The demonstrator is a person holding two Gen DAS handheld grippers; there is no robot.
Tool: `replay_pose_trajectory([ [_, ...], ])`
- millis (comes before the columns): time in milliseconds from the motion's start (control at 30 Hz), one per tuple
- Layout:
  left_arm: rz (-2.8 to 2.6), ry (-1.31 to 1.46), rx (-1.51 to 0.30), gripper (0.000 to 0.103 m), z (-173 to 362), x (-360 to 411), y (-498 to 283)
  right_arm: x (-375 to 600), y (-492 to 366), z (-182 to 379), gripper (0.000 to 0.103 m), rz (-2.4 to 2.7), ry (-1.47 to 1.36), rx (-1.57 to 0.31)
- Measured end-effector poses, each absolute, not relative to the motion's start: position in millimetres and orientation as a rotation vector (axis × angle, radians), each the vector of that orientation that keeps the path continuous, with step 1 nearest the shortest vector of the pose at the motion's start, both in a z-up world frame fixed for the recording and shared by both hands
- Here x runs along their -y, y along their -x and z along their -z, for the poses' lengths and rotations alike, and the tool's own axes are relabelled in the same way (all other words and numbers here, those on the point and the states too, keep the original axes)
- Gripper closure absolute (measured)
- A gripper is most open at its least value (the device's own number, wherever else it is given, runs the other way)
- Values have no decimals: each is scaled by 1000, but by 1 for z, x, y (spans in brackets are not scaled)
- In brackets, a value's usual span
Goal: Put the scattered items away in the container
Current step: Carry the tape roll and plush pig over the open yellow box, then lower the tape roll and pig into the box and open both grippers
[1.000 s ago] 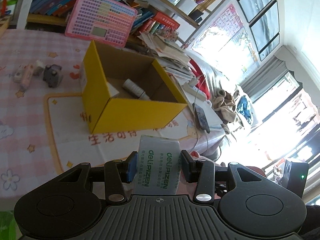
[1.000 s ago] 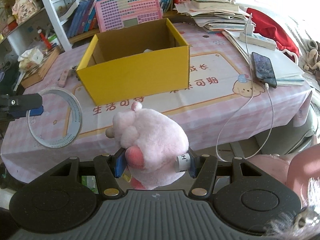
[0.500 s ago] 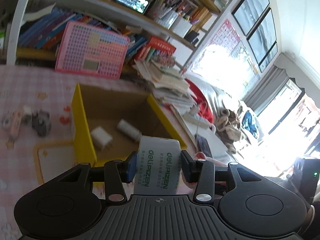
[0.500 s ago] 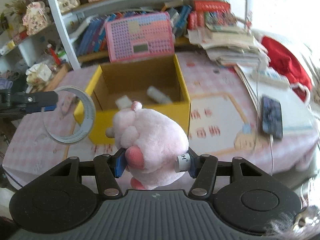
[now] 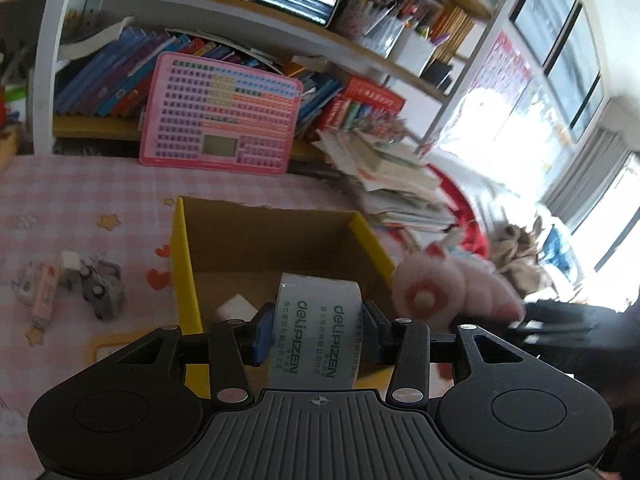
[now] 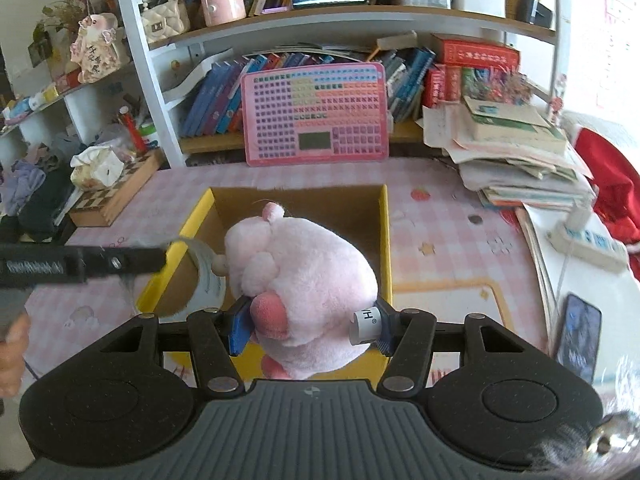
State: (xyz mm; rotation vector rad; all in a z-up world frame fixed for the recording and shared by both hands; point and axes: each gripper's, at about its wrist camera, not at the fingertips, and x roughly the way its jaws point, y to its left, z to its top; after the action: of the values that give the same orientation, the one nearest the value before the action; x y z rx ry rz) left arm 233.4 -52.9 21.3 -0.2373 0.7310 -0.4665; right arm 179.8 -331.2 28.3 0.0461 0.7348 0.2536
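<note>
Plush pink pig toy (image 6: pixel 308 280), soft & squashy, pinched at its belly by right tool (image 6: pixel 310 328) over yellow cardboard box (image 6: pixel 384 240), while left tool (image 5: pixel 318 330) clamps stiff, light white tape roll (image 5: pixel 318 332) across its width, above box too.

Right gripper (image 6: pixel 310 326): fingers (image 6: pixel 239 326) clamp a pink plush toy (image 6: pixel 304 276), one on each flank.
Plush toy: hangs over the yellow cardboard box (image 6: pixel 386 240), hiding most of its inside.
Left gripper (image 6: pixel 160 258): reaches over the box's left wall, carrying a roll of tape (image 6: pixel 208 276).
Pink keyboard toy (image 6: pixel 316 114): upright behind the box, leaning on the bookshelf.
Phone (image 6: pixel 578 334): right of the box, near the worktop (image 6: pixel 448 240) edge.
</note>
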Motion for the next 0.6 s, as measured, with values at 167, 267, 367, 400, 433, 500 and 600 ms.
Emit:
replay_pose_trajectory([
  [167,417,84,-747,60,-11,79,-249,332,-217,-25,48,-294,-25,-732],
  [267,398,18,-783,60,2,90,-258,325,-244,-15,48,-325,0,-759],
  [367,394,-36,-825,59,15,98,-266,312,-268,0,48,-353,43,-792],
  [400,396,-64,-838,59,18,101,-269,309,-275,5,48,-361,50,-806],
  [433,398,-91,-845,59,20,105,-271,307,-282,11,48,-372,53,-825],
  [500,387,-152,-859,59,25,110,-274,300,-293,22,48,-392,75,-861],
  [600,369,-180,-879,58,30,114,-277,289,-307,34,47,-418,128,-892],
])
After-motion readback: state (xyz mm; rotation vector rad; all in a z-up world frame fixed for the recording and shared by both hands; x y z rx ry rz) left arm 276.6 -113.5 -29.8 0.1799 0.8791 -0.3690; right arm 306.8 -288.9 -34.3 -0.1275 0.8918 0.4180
